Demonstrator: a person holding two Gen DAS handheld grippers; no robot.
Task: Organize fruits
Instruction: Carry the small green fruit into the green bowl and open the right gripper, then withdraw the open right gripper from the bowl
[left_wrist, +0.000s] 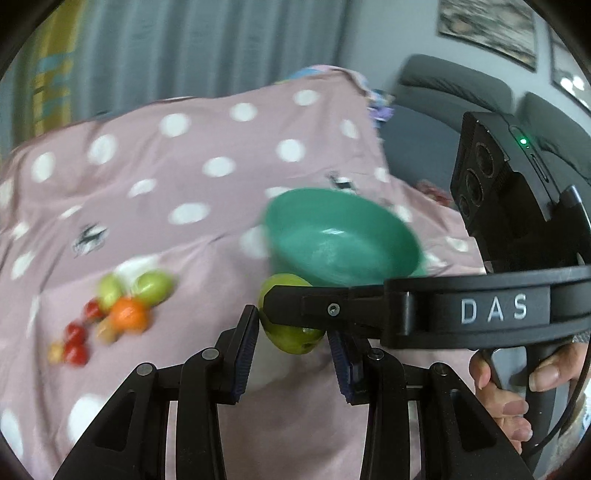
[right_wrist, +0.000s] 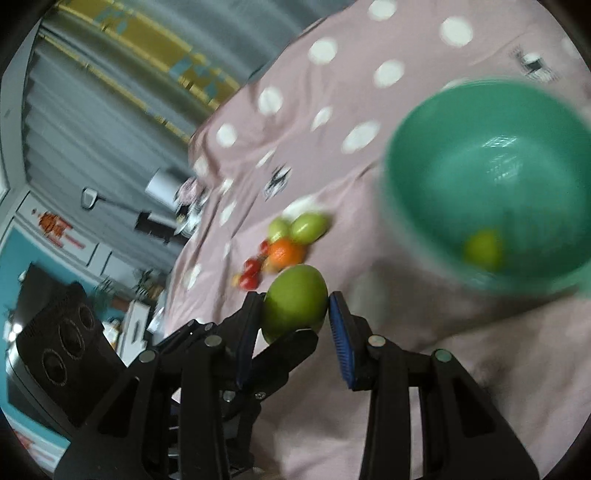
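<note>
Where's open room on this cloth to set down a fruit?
Bare cloth lies behind the fruit pile toward the curtain, and between the pile and the green bowl. The bowl holds only one small green fruit. Crowded: the pile itself, and the spot by the bowl's near rim where the held green fruit hangs.

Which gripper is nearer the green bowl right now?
Right, as far as I can tell. The right gripper, shut on a green fruit, sits just short of the green bowl. The left gripper, open, is beside it, slightly farther back.
</note>
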